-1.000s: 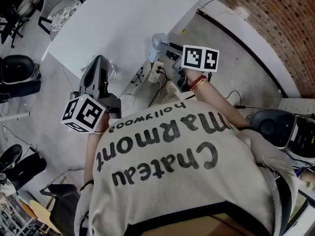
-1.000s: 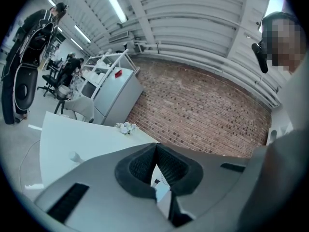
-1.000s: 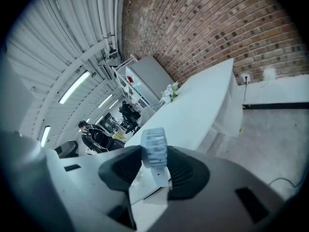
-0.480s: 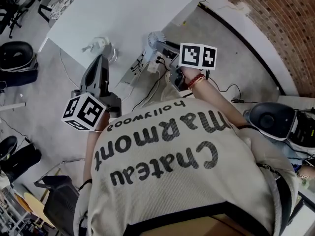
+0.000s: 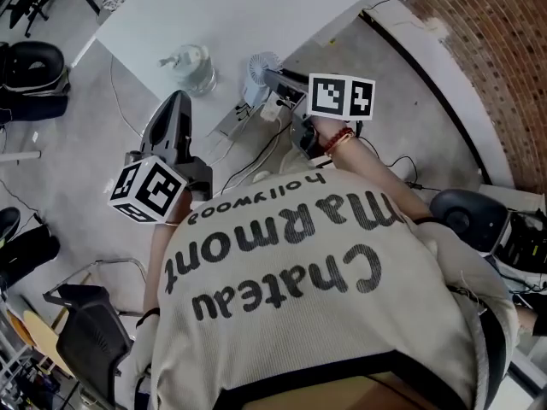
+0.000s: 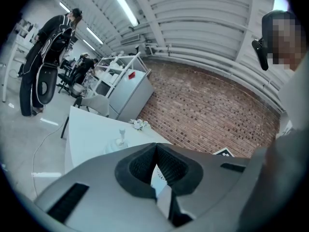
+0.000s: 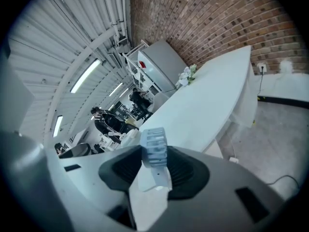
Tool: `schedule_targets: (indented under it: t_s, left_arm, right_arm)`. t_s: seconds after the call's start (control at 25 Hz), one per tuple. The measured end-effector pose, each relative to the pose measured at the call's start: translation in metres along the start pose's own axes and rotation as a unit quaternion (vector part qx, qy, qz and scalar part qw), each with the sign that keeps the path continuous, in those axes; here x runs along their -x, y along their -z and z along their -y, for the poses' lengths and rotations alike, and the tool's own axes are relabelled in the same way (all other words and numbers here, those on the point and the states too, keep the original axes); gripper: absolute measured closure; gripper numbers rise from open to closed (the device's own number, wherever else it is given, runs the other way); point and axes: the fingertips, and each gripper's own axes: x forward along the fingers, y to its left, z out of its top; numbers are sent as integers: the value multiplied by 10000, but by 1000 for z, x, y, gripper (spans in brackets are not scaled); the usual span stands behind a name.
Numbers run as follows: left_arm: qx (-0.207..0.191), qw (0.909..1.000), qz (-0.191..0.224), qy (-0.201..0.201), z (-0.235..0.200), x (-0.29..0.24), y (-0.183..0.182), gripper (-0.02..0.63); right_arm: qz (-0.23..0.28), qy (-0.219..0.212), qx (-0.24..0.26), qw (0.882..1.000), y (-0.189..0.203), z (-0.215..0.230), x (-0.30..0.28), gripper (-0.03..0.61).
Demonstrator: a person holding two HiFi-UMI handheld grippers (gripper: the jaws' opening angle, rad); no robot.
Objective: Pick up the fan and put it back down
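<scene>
A small white fan [image 5: 259,68] hangs at the near edge of the white table [image 5: 231,15], with my right gripper [image 5: 275,80] shut on it. In the right gripper view the fan [image 7: 153,147] stands edge-on between the dark pads, its pale base just below them. My left gripper [image 5: 177,102] hovers over the floor to the left of the fan, short of the table. In the left gripper view my left gripper [image 6: 155,151] has its pads touching at the tips and grips nothing.
A pale bottle-like object [image 5: 191,61] stands on the table near the left gripper. Cables and a power strip [image 5: 273,112] lie on the floor under the table edge. Black chairs [image 5: 34,65] stand left, another [image 5: 466,216] right. A brick wall [image 5: 479,49] runs along the right.
Both grippers have moved towards the table, the fan staying in the right one. The bottle-like object on the table has come into view beside the left gripper.
</scene>
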Motion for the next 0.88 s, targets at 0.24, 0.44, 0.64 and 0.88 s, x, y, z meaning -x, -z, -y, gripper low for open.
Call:
schedule_targets:
  t_s: [0.24,0.44,0.64,0.88]
  left_arm:
    - [52,9998,117,-153,-7,18,-1,614]
    - [109,9985,337,-416,-11,32,-9,614]
    - [235,9961,493,-696,-16,35,-15,614]
    - [454,9902,678,-1133,-25,38,-10,614]
  right_arm:
    - [-23,-141,150,9998,-2,-19,-7,413]
    - [-248,-244,303,9989,-1,-27,-12,413]
    - [-516,-279,413,9974,-5,-24,-24,413]
    - [-905,-403,671,9928,-8,-19,-43,413]
